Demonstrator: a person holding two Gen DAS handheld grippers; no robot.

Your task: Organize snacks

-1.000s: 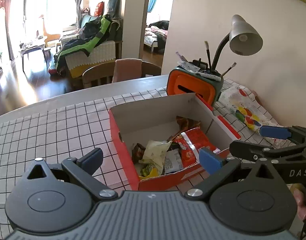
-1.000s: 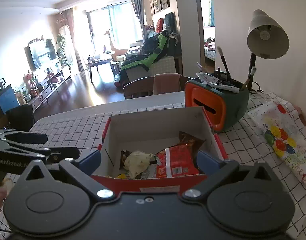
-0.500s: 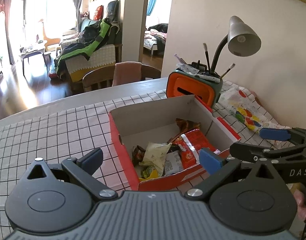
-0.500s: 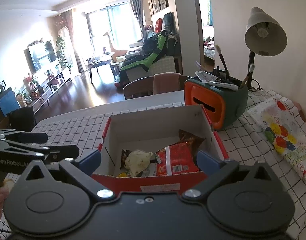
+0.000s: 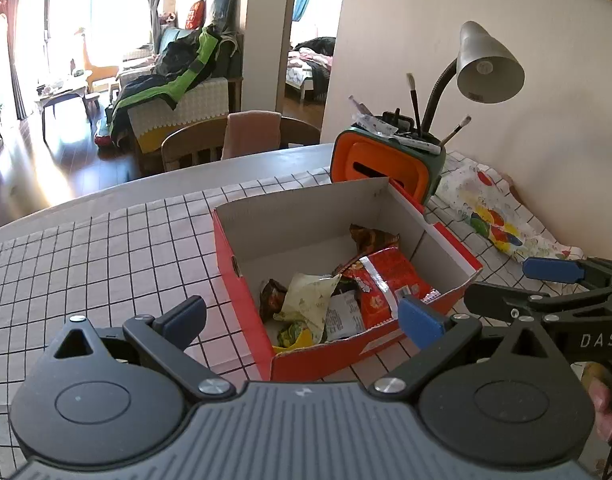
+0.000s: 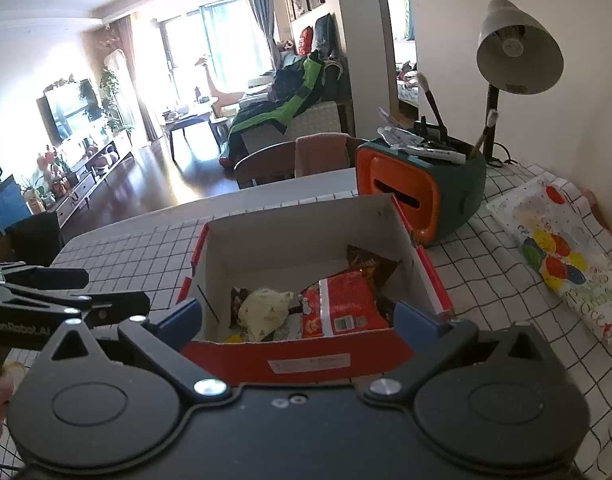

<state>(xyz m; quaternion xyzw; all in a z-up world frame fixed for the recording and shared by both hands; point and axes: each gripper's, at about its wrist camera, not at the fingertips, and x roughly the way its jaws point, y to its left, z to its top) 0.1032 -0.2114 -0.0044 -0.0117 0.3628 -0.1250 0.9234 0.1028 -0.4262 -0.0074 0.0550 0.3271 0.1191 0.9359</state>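
The red box (image 5: 369, 350) sits on the checked tablecloth (image 5: 106, 248), snack packets (image 5: 379, 284) heaped at its near end. The left gripper (image 5: 302, 316) and right gripper (image 6: 298, 316) hover just before the box's near wall, both spread wide and empty, the packets beyond their fingertips.

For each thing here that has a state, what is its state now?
Red box: open, snacks inside.
Left tongs: open, empty.
Right tongs: open, empty.
Desk lamp: off, as far as visible.
Orange holder: upright, brushes inside.
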